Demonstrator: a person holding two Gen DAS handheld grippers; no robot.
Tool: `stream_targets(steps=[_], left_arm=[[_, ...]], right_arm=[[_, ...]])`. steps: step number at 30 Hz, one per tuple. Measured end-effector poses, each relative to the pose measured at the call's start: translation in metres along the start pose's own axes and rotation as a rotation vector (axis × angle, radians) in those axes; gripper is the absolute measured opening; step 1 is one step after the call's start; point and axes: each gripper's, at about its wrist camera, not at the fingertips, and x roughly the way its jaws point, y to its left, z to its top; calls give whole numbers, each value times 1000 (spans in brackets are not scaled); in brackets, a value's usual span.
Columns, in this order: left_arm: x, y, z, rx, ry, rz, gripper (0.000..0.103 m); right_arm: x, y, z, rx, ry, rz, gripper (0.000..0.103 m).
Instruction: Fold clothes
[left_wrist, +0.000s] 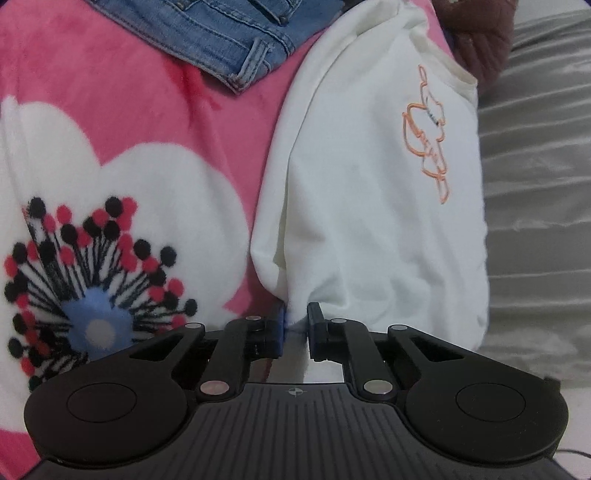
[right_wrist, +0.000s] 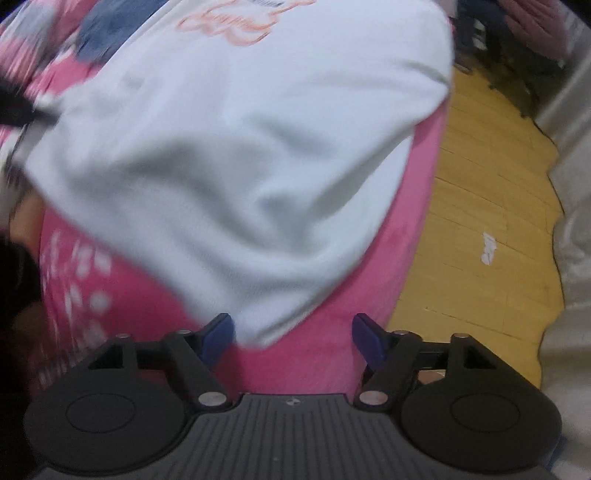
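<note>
A white shirt (left_wrist: 369, 192) with an orange outline drawing (left_wrist: 430, 140) lies folded over on a pink flowered blanket (left_wrist: 122, 122). My left gripper (left_wrist: 296, 325) is shut on the shirt's near corner, with a pinch of white cloth between its blue pads. In the blurred right wrist view the same white shirt (right_wrist: 236, 158) spreads over the blanket (right_wrist: 306, 354). My right gripper (right_wrist: 291, 332) stands open just above the shirt's near corner, and the pads do not press on the cloth.
Folded blue jeans (left_wrist: 229, 33) lie at the blanket's far side. A brown garment (left_wrist: 480, 44) and grey satin sheet (left_wrist: 539, 206) lie to the right. Beyond the bed edge a wooden floor (right_wrist: 487, 206) shows a white scrap (right_wrist: 488, 248).
</note>
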Motion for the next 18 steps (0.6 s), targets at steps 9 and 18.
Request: stream_targets(steps=[9, 18], left_arm=[[-2, -9, -13, 13, -58, 56, 11], [-7, -6, -19, 8, -80, 27, 12]], right_arm=[[-20, 38, -22, -32, -356, -303, 61], [-7, 25, 0, 148, -394, -461, 50]])
